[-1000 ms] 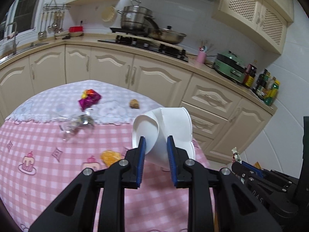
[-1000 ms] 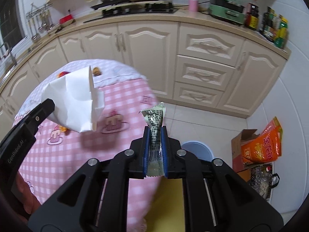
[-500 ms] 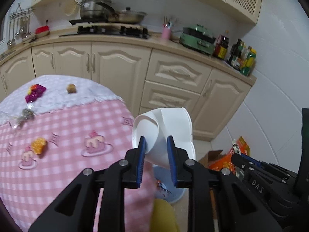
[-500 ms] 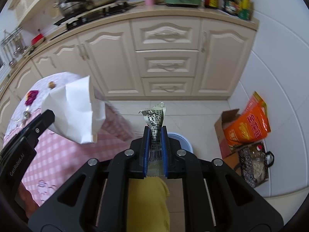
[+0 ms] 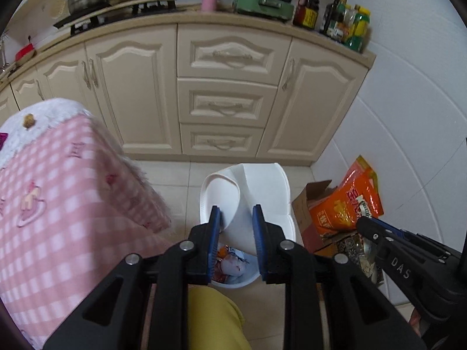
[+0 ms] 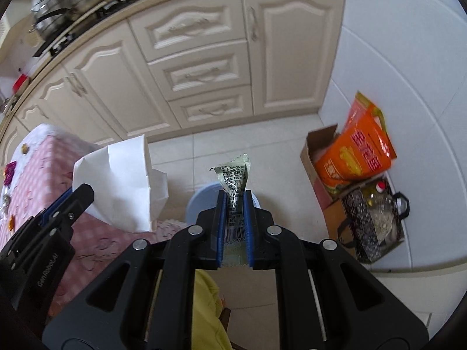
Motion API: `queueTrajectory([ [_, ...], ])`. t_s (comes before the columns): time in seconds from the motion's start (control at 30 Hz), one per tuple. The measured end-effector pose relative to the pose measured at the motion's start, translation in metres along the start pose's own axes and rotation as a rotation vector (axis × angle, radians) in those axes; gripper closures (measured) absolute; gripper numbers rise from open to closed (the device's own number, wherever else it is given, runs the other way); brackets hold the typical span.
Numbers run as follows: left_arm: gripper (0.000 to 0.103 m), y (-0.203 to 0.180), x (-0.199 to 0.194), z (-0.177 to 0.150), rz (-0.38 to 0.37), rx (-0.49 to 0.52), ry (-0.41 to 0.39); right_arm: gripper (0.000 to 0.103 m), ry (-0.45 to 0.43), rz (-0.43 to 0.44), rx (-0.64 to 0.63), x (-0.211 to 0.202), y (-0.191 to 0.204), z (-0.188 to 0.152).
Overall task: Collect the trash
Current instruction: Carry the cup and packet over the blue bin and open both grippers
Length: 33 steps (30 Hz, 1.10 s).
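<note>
Left tongs (image 5: 235, 210) clamped on paper cup (image 5: 248, 192), right tongs (image 6: 235, 197) on wrapper (image 6: 233, 178); both angled down over bin (image 5: 236, 277).

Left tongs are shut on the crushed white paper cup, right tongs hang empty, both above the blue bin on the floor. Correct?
Not quite. The right tongs are not empty: the right wrist view shows them shut on a green printed wrapper. The rest holds: the left tongs grip the crushed white paper cup, above the blue bin on the floor.
</note>
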<state>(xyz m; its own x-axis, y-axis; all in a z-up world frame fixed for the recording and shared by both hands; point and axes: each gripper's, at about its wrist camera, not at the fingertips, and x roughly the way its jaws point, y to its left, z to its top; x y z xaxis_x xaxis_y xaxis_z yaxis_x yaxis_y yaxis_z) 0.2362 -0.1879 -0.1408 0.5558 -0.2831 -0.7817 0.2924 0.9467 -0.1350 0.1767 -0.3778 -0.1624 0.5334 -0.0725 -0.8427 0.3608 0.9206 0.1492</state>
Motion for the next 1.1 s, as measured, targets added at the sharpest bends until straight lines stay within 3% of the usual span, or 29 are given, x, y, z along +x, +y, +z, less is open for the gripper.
queueTrajectory([
  [0.23, 0.079, -0.016, 0.043, 0.007, 0.066, 0.047, 0.059, 0.091, 0.062, -0.020, 0.041, 0.033, -0.023, 0.004],
  [0.27, 0.076, -0.017, 0.045, 0.009, 0.069, 0.049, 0.058, 0.091, 0.066, -0.020, 0.043, 0.035, -0.023, 0.005],
  [0.33, 0.055, -0.018, 0.047, 0.010, 0.081, 0.057, 0.051, 0.091, 0.076, -0.018, 0.048, 0.041, -0.023, 0.005],
  [0.63, 0.054, -0.009, 0.052, 0.006, 0.120, 0.046, 0.089, 0.091, 0.119, -0.003, 0.022, 0.057, -0.007, 0.003],
  [0.8, 0.049, 0.002, 0.044, 0.005, 0.155, 0.013, 0.101, 0.088, 0.107, 0.051, 0.006, 0.051, 0.007, 0.008],
  [0.9, 0.049, 0.011, 0.038, 0.006, 0.172, -0.021, 0.100, 0.070, 0.101, 0.072, 0.019, 0.048, 0.011, 0.012],
  [0.93, 0.048, 0.014, 0.037, 0.006, 0.180, -0.028, 0.097, 0.056, 0.096, 0.067, 0.021, 0.047, 0.011, 0.014],
  [0.97, 0.048, 0.016, 0.037, 0.005, 0.183, -0.033, 0.100, 0.051, 0.087, 0.062, 0.023, 0.046, 0.012, 0.014],
  [1.1, 0.048, 0.017, 0.039, 0.004, 0.171, -0.034, 0.123, 0.051, 0.098, 0.058, 0.029, 0.045, 0.012, 0.013],
])
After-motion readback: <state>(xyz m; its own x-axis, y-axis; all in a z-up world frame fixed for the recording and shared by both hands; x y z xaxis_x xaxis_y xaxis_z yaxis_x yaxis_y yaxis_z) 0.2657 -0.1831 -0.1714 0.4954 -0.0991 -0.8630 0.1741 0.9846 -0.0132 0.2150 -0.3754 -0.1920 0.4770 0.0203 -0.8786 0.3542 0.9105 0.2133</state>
